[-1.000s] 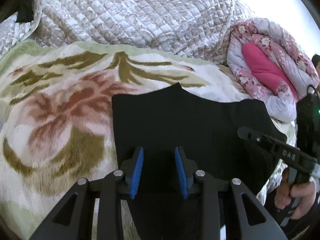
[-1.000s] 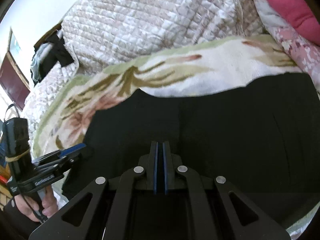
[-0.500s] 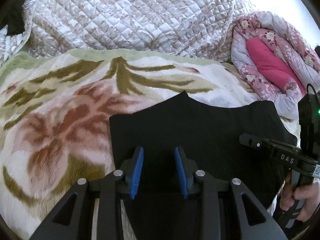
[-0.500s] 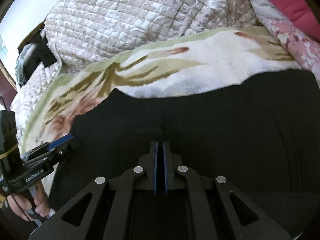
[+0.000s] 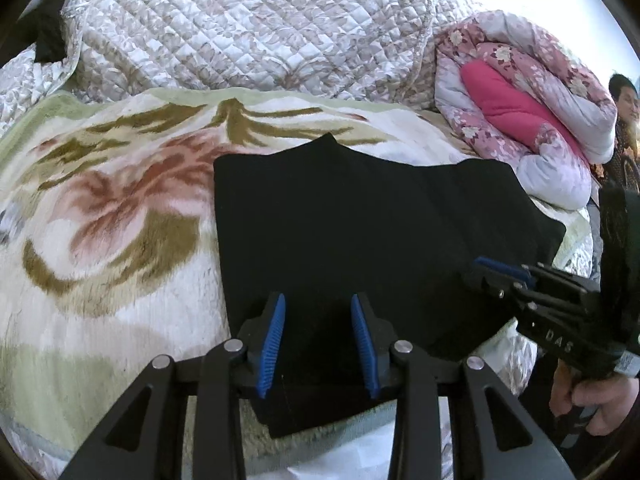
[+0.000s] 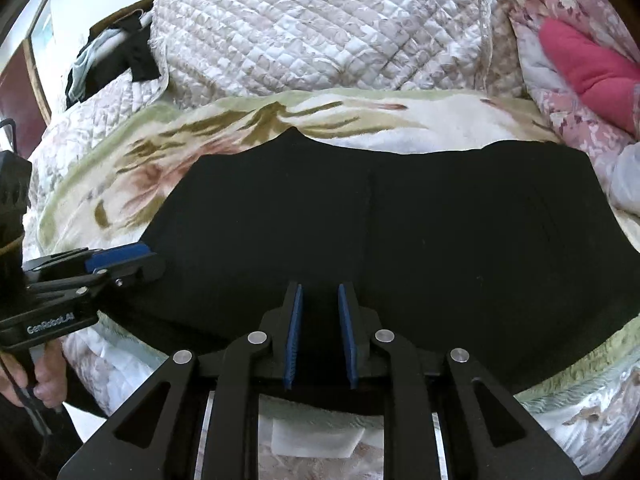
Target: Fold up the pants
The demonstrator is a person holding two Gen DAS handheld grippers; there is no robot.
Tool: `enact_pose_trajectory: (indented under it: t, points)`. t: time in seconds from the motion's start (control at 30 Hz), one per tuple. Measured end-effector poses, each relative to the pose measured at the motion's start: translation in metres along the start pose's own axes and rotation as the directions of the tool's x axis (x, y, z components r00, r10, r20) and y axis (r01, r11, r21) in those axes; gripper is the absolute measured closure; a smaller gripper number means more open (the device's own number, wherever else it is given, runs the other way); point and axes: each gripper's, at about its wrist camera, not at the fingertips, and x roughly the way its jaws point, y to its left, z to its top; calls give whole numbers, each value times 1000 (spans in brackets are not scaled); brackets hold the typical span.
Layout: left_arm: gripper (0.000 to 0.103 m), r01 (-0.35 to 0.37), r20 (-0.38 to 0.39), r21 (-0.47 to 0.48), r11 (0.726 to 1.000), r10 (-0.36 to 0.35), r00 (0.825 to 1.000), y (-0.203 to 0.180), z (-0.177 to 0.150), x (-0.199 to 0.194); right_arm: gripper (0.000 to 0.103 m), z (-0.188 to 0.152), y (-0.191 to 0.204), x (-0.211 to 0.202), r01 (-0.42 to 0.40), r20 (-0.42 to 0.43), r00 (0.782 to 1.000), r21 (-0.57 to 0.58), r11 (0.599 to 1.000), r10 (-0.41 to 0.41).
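Observation:
The black pants (image 5: 360,220) lie folded flat on a floral blanket (image 5: 100,220) on the bed; they also fill the middle of the right wrist view (image 6: 400,220). My left gripper (image 5: 318,300) is open, its blue pads over the pants' near edge, holding nothing. My right gripper (image 6: 318,290) is open a little over the near edge of the pants, empty. The right gripper also shows at the right of the left wrist view (image 5: 500,272), and the left gripper at the left of the right wrist view (image 6: 120,260).
A quilted white-and-beige cover (image 5: 248,28) is heaped behind the blanket. A rolled pink floral duvet (image 5: 520,92) lies at the right. Dark clothes (image 6: 108,64) lie at the far left. A person (image 5: 624,96) stands at the right edge.
My right gripper was shut and has opened. Both grippers have drawn back toward the near edge, so more of the pants and bed show. The left gripper stayed open.

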Motion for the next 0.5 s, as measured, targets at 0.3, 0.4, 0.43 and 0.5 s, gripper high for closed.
enact_pose_trajectory:
  t: [0.3,0.4,0.43,0.5]
  points:
    - [66,-17,14,16,1000,16,1000,-4,-9,-2,79,-9,-4,-4,22,11,1000,25,999,-22]
    - [66,-29,16,36,999,28,999,-5,-10,-3,79,-7,-15,-7,-4,7,1000,83,997,4]
    - [66,-26,15,31,999,26,1000,-5,-10,-3,79,-6,-19,-9,13,15,1000,97,995,-15]
    - [66,-26,12,28,999,26,1000,-5,-8,-4,79,-4,-29,-14,57,28,998,126,990,-61]
